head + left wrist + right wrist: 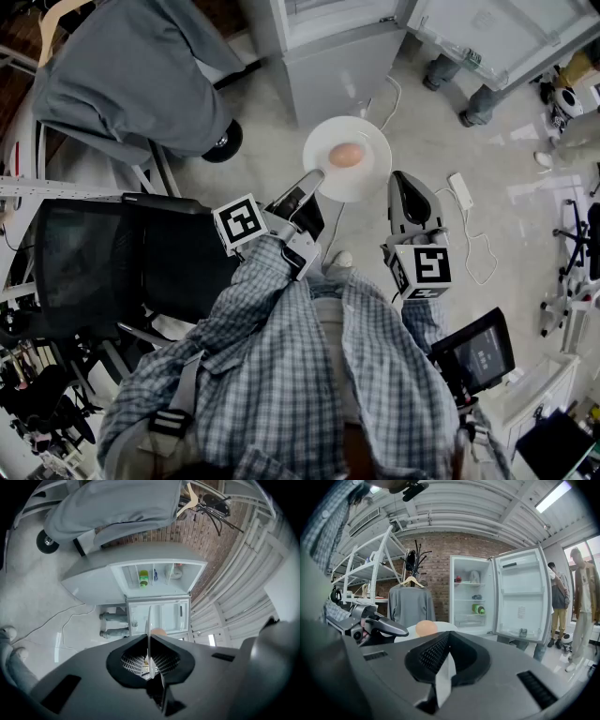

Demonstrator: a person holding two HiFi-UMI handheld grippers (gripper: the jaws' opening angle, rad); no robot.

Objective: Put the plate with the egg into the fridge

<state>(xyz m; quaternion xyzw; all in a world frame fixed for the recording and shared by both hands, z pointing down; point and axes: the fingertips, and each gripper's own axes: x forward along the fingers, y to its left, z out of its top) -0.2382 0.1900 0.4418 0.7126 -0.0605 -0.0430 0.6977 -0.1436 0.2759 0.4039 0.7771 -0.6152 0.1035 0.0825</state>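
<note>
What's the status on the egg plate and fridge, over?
Left gripper shut on plate rim, egg aboard. Right gripper shut, empty, beside plate. Fridge open ahead; cable on floor, bystanders by door.

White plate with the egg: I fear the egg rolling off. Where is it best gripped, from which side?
Grip the round white plate by its thin rim, level from the near side, jaws above and below: it is shallow and the brown egg lies loose in the middle. The left hand-held gripper and right hand-held gripper pinch it so.
</note>
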